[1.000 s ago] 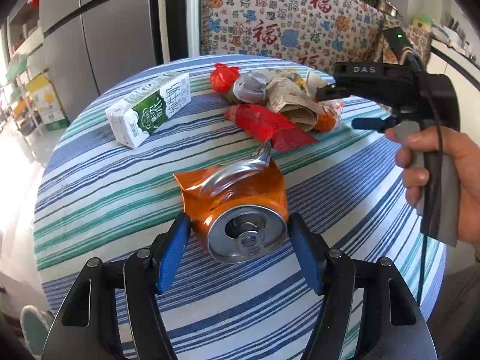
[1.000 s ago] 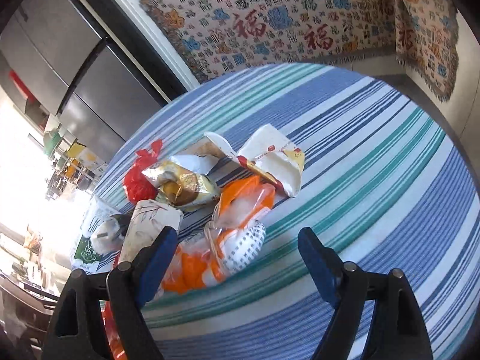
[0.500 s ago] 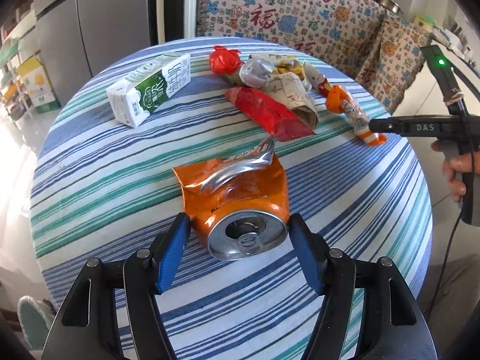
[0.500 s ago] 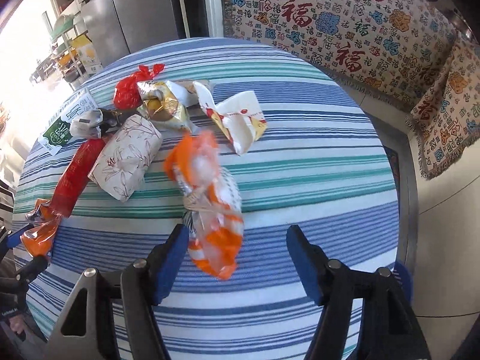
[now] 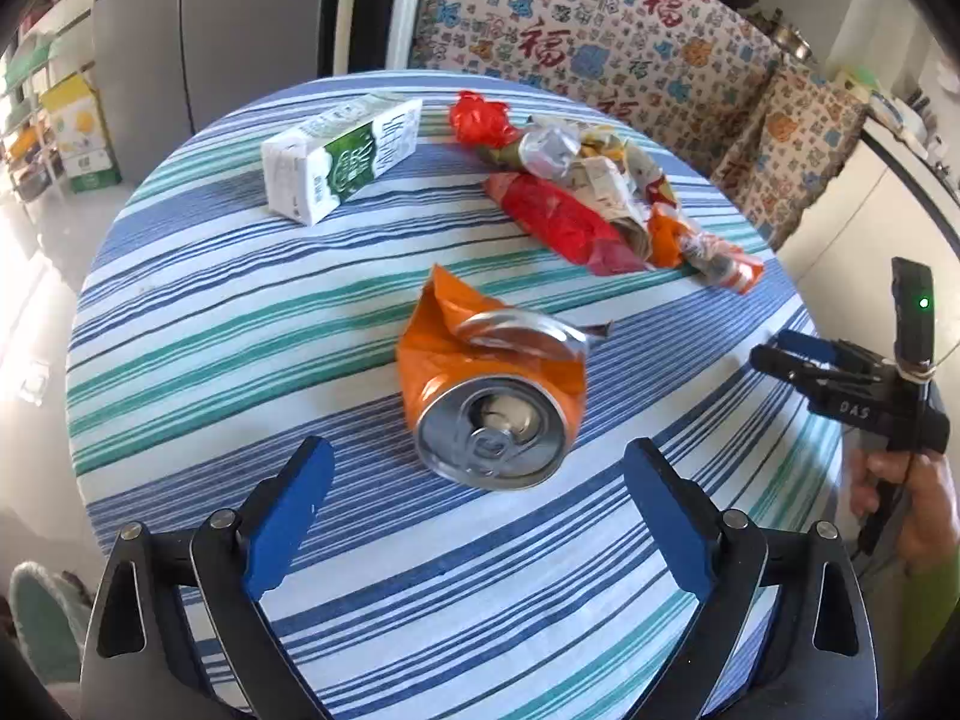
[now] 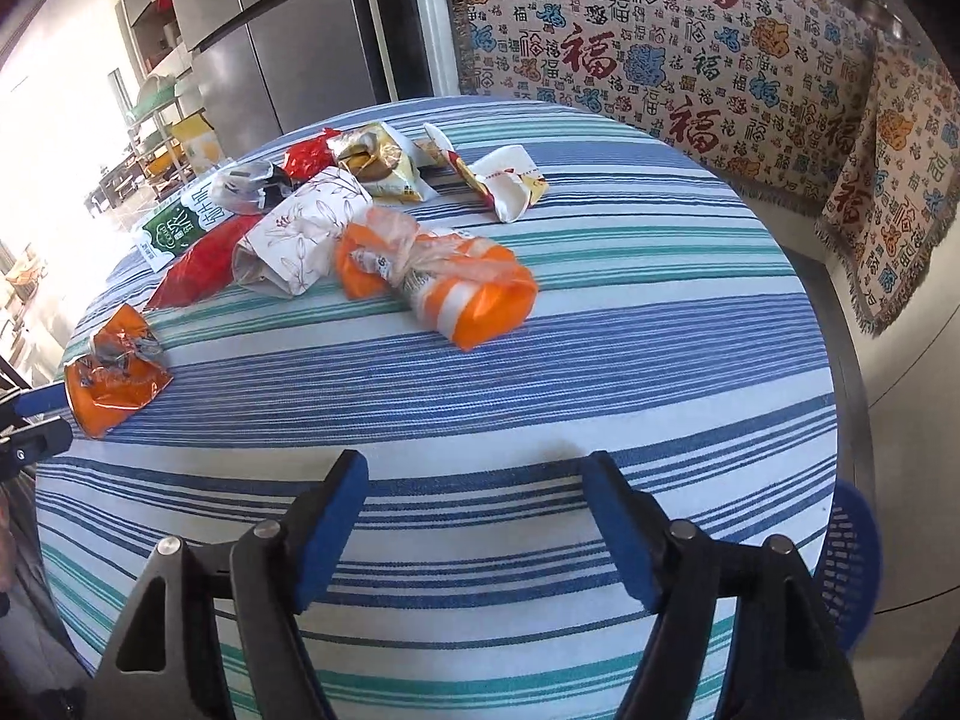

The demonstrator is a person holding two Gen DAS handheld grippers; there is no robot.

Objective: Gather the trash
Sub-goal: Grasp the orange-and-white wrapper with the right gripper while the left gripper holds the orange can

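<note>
A crushed orange drink can [image 5: 486, 396] lies on the striped tablecloth [image 5: 240, 324], its silver top facing my left gripper [image 5: 477, 456]. The jaws are opening wide, with the blue pads clear of the can on both sides. My right gripper [image 6: 477, 468] hangs over the near part of the table, its jaws opening with nothing between them. An orange-and-white plastic wrapper [image 6: 444, 282] lies on the cloth well ahead of it. In the right wrist view the can [image 6: 114, 378] sits at the far left, by the left gripper's fingertips [image 6: 36, 402].
A green-and-white milk carton [image 5: 342, 162], a red wrapper [image 5: 558, 222], a leaf-printed paper packet [image 6: 306, 228] and other crumpled wrappers crowd the far half of the table. A blue mesh basket [image 6: 852, 564] stands off the table's right edge. A patterned sofa cover [image 6: 690, 60] and a fridge lie beyond.
The left jaws, closed on the can before, have spread and the can lies free. The orange-and-white wrapper has left the right jaws and rests on the table; the right gripper has drawn back.
</note>
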